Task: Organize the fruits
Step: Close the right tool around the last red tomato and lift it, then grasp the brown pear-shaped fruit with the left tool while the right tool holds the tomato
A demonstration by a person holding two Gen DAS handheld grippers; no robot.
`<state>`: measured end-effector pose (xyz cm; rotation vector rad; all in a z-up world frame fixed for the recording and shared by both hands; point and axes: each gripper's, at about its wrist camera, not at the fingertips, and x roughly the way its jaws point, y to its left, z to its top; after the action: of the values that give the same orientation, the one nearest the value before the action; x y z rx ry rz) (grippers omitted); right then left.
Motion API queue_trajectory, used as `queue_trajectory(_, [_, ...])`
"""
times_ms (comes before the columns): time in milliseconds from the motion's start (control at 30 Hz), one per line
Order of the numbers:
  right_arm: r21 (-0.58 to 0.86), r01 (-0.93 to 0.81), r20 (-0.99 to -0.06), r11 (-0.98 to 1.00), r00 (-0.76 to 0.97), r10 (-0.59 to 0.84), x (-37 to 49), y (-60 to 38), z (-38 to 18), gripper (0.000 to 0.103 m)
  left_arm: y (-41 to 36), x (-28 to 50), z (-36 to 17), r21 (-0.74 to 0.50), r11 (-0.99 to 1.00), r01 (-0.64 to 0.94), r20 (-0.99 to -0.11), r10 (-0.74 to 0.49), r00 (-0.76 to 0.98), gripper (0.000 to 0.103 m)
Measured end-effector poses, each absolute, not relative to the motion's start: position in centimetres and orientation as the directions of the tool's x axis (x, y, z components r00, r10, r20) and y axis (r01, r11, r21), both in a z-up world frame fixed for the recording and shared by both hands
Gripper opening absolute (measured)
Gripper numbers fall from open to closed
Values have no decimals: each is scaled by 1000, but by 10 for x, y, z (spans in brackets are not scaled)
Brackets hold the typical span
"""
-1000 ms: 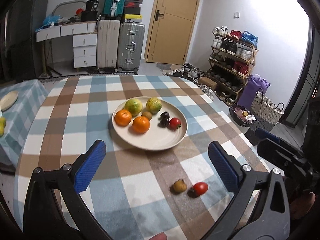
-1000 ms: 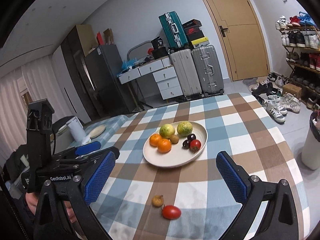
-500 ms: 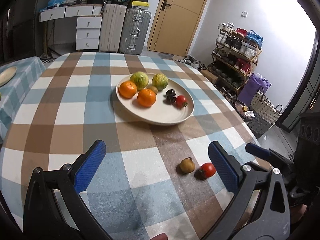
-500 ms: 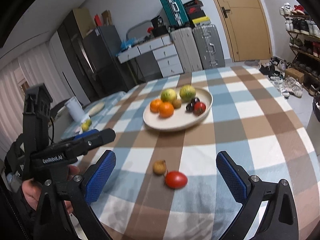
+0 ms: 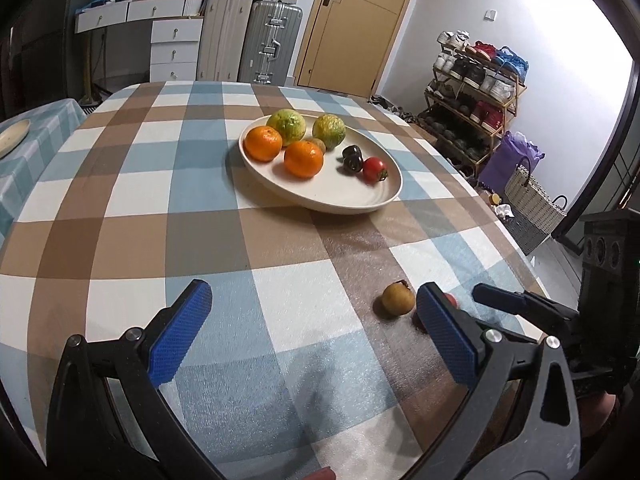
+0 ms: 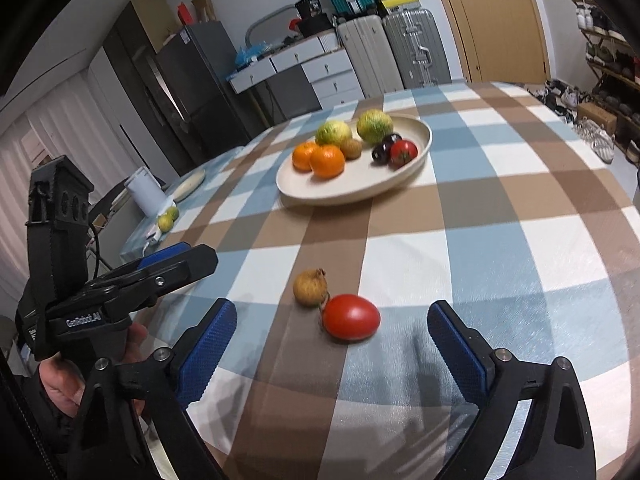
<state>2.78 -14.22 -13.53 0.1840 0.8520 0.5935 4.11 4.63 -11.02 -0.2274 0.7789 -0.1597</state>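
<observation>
A cream plate (image 5: pixel 360 200) (image 6: pixel 348 192) on the checked tablecloth holds two oranges, two green citrus fruits, a small brown fruit, dark plums and a red tomato. Loose on the cloth nearer me lie a brown fruit (image 5: pixel 397 299) (image 6: pixel 309 287) and a red tomato (image 6: pixel 351 317), touching each other. In the left wrist view the tomato (image 5: pixel 451 300) is mostly hidden behind a finger. My right gripper (image 6: pixel 332 340) hangs just short of the tomato, jaws wide and closing, nothing between them. My left gripper (image 5: pixel 312 328) stands open and empty, left of the brown fruit.
The table's right edge (image 5: pixel 516 240) drops to a floor with a woven basket (image 5: pixel 532 204) and a shoe rack (image 5: pixel 476 92). A second table (image 5: pixel 24 148) with a plate stands at the left. Suitcases and drawers line the far wall.
Both grippers have come down and closer to the cloth, so the loose brown fruit and tomato now sit nearer the fingertips. The right jaws have narrowed slightly.
</observation>
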Motion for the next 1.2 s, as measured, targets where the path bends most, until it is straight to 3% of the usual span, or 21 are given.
queue_trajectory(133, [378,-420,-668,825,494,557,31,-139,-140,84,46,42,-114,-261,963,62,-680,-229,696,102])
queue_trajectory(233, [383,-417,-675,824,483,558,34,-138,-143,71,47,44,-116,-264,963,60,-682,-230,694,102])
queue_trajectory(300, [379,-421,-684,824,473,556,35,-136,-144,50,48,44,-117,-267,962,57,-685,-231,691,102])
queue_trajectory(433, [368,-417,-704,831,458,542,36,-134,-149,34,48,45,-119,-269,961,56,-686,-232,690,102])
queue_trajectory(1200, [457,-385,-590,802,543,597,36,-178,-132,33,5,63,-131,-194,971,142,-745,-240,623,102])
